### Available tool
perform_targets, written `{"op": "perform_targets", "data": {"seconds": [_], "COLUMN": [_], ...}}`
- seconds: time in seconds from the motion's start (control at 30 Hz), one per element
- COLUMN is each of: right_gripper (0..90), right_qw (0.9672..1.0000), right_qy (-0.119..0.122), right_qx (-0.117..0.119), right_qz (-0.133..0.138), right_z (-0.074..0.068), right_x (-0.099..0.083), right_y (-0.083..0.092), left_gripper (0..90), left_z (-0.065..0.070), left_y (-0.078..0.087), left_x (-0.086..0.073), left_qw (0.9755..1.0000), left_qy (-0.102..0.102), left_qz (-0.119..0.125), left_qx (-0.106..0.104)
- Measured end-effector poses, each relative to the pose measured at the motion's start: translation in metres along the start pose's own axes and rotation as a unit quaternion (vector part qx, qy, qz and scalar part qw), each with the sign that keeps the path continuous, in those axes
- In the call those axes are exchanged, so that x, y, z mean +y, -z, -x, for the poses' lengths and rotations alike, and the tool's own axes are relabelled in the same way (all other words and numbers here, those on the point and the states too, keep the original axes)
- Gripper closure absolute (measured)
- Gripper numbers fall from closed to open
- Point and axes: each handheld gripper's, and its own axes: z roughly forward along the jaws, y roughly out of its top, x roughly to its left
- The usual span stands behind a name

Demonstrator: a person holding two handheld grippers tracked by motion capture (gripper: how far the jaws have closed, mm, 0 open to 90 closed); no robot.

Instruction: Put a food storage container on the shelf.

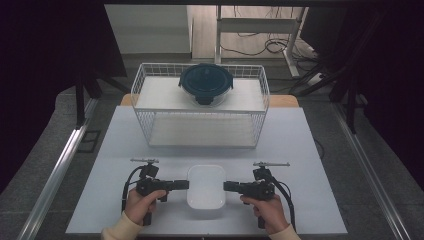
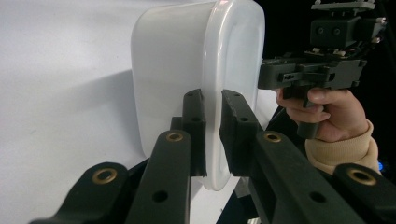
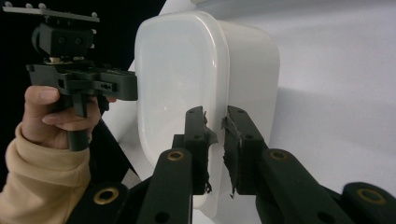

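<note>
Tabletop (image 1: 300,150), matte white and flat, carries a wire basket (image 1: 200,107) holding a dark round lidded bowl (image 1: 206,82) at its far side. Near the person sits the white container (image 1: 206,192), smooth translucent plastic with rounded corners, long axis running away from them. It lies directly between both hands: left gripper (image 1: 185,184) and right gripper (image 1: 226,186) each have jaws clamped on its rim (image 2: 215,116) from opposite sides.

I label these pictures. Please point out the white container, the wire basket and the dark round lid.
white container (image 1: 206,192), high view, middle of its top
wire basket (image 1: 200,129), high view, front wall
dark round lid (image 1: 206,82), high view, centre
</note>
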Motion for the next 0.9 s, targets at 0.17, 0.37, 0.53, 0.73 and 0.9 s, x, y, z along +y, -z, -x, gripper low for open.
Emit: {"op": "perform_targets", "data": {"seconds": [0.17, 0.37, 0.53, 0.73, 0.9], "right_gripper": [79.8, 79.8, 79.8, 79.7, 79.6], "right_qw": [0.9999, 0.9994, 0.9988, 0.9978, 0.9967], "right_qy": [0.012, 0.032, 0.045, 0.06, 0.076], "right_qx": [0.003, 0.004, 0.005, 0.007, 0.002], "right_qz": [0.003, 0.012, 0.018, 0.026, 0.029], "right_z": [-0.002, -0.009, -0.015, -0.023, -0.028], "right_x": [0.001, 0.004, 0.006, 0.009, 0.011], "right_y": [0.001, 0.007, 0.011, 0.017, 0.02], "left_gripper": [80.9, 80.9, 80.9, 81.0, 81.1], "left_z": [0.005, 0.014, 0.021, 0.029, 0.034], "left_y": [0.002, 0.008, 0.012, 0.017, 0.02], "left_x": [0.0, 0.001, 0.003, 0.004, 0.006], "left_qw": [0.9999, 0.9994, 0.9988, 0.9979, 0.9972], "left_qy": [-0.012, -0.032, -0.044, -0.059, -0.068], "left_qz": [0.004, 0.014, 0.019, 0.026, 0.029], "left_qx": [0.005, 0.003, 0.001, 0.001, 0.001]}}
